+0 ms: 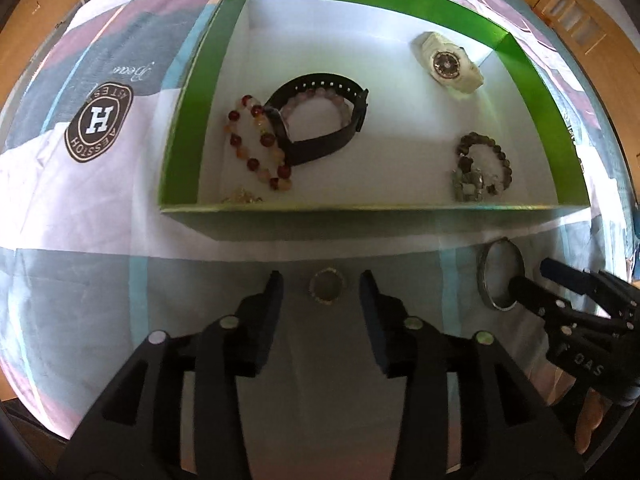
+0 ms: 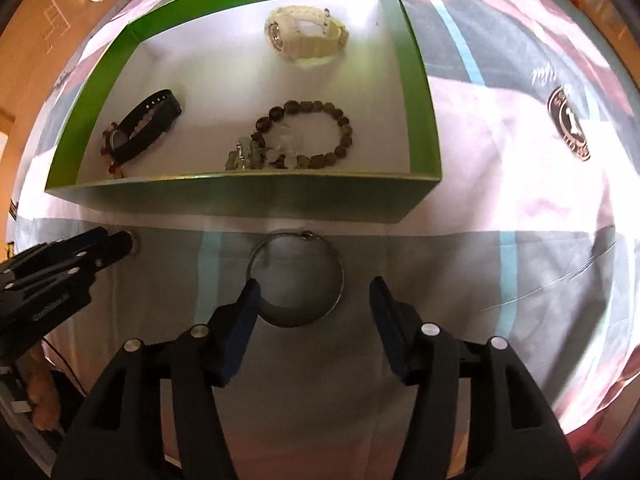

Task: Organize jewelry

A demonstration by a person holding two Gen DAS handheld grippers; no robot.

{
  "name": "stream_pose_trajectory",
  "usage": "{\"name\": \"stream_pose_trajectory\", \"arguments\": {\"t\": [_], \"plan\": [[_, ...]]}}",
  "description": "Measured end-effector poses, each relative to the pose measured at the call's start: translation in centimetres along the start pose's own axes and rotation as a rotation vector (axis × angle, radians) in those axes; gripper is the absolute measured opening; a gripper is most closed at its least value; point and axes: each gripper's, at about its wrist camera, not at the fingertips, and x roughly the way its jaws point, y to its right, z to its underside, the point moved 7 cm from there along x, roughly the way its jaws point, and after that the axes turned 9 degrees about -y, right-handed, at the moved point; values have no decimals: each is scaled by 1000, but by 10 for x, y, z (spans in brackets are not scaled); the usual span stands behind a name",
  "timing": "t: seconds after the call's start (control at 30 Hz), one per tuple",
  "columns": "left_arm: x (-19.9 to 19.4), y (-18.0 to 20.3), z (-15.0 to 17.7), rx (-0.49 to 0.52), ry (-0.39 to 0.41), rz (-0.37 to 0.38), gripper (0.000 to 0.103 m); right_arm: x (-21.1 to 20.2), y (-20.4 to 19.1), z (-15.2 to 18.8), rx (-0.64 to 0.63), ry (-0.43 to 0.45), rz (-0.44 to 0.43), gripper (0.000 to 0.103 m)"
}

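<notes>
A printed cloth (image 1: pixel 80 208) in white, pink, grey and light-blue panels covers the whole work surface. A round dark badge (image 1: pixel 97 121) with a white letter H is printed on it at 9 o'clock in the left wrist view. Wooden flooring (image 1: pixel 28 36) borders the cloth at 10 o'clock. Wooden cabinet fronts (image 1: pixel 576 20) stand at 2 o'clock.

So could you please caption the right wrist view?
Open right hand-held gripper poised over silver bangle beside green box.
</notes>
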Motion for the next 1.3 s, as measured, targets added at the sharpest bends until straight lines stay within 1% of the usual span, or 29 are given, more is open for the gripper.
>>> {"name": "stream_pose_trajectory", "arguments": {"t": [0.1,0.13,0.23,0.27,0.3,0.43,0.53,0.63,0.7,0.83,0.87,0.9,0.93,1.0,1.03,1.1,1.17,1.23,1.27,1.3], "plan": [[8,0,-4,-12,-11,13,40,1,-3,-1,-20,-2,12,62],[11,1,-5,-13,-18,6,39,1,-3,-2,-23,-3,11,62],[15,0,-5,-7,-13,-36,32,2,-1,-2,-17,-6,1,62],[15,-1,-4,-5,-12,-49,28,2,0,-2,-11,-4,0,62],[14,-3,-4,-10,-11,-61,21,2,1,-2,-10,-3,2,62],[11,-6,5,-18,-19,-54,20,7,5,0,-18,-4,31,62],[12,-6,10,-5,-15,-79,21,12,2,-3,-23,9,77,62],[14,-5,14,-6,-14,-86,21,15,-3,-2,-32,-1,51,62],[15,-5,16,-2,-16,-89,22,16,-9,-2,-42,0,50,68],[17,3,17,21,-18,-92,28,21,-18,-2,-53,-7,73,68],[17,6,17,24,-20,-87,32,23,-20,-2,-51,-11,74,68],[17,7,14,28,-22,-79,38,25,-21,-2,-50,-16,74,68],[21,17,11,37,-26,-68,43,28,-24,-1,-50,-17,73,68],[26,30,11,78,-48,-20,77,28,-22,0,-48,-16,76,69],[28,34,11,90,-53,-41,78,27,-22,0,-50,-18,85,69],[28,40,13,98,-33,-83,80,28,-21,-1,-54,-16,97,69],[28,43,13,102,-26,-95,80,33,-20,-1,-53,-20,90,69],[27,44,13,98,-19,-91,80,33,-19,-3,-50,-18,92,69],[25,44,12,97,-13,-94,80,26,-11,-2,-49,-17,89,69],[24,44,13,92,-5,-104,77,25,-11,-3,-47,-15,88,69]]}}
